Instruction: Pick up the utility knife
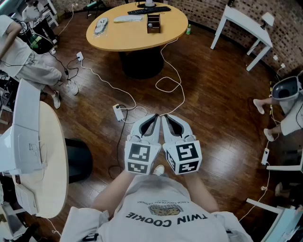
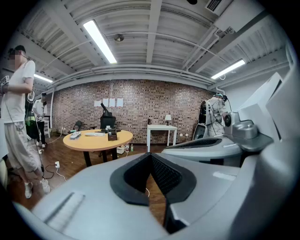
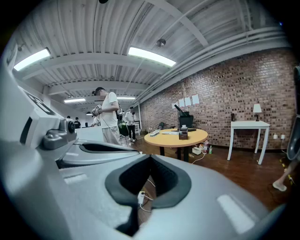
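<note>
I cannot pick out a utility knife for certain. The round wooden table (image 1: 137, 38) across the floor carries several small items: a bagged object (image 1: 101, 24), a pale flat object (image 1: 128, 19), a black bar (image 1: 149, 9) and a brown box (image 1: 153, 22). My left gripper (image 1: 154, 116) and right gripper (image 1: 164, 117) are held side by side in front of my chest, far from that table and pointing toward it. Both are shut, with nothing between the jaws. The left gripper (image 2: 150, 154) and right gripper (image 3: 150, 157) each show their dark pads meeting at the tip.
A power strip (image 1: 118, 112) and white cables (image 1: 165, 85) lie on the wooden floor ahead. There is a white round table (image 1: 49, 160) with equipment at my left, with a black stool (image 1: 78, 159) beside it. A white table (image 1: 241, 21) stands far right. A person (image 1: 28, 61) stands at left, and a person's feet (image 1: 265, 108) show at right.
</note>
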A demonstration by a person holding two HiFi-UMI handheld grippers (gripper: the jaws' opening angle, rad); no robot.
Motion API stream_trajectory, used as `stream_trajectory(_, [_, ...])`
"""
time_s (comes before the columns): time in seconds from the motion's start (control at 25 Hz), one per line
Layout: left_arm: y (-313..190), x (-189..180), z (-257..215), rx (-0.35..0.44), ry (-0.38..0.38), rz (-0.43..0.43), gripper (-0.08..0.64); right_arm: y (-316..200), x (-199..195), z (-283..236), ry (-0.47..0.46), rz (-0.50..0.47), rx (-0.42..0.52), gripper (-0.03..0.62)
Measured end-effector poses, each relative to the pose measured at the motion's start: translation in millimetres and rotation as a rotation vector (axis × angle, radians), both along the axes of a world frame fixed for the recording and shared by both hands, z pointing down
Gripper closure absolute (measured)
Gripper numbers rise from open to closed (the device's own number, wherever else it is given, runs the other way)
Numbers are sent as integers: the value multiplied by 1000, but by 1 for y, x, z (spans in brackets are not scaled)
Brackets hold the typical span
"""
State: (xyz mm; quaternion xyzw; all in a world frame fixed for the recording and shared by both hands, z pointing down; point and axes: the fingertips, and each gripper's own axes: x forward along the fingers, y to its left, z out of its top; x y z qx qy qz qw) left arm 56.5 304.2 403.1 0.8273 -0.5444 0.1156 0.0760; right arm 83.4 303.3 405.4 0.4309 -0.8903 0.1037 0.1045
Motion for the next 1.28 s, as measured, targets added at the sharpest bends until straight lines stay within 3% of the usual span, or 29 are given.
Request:
stream_trajectory(0.6, [-97, -32, 3, -15, 26, 20, 555, -96, -32, 3, 31, 18, -15, 592])
stream_trajectory(1.28, [-224, -103, -9, -23, 52, 86, 555, -223, -106, -10, 61, 73, -18, 592])
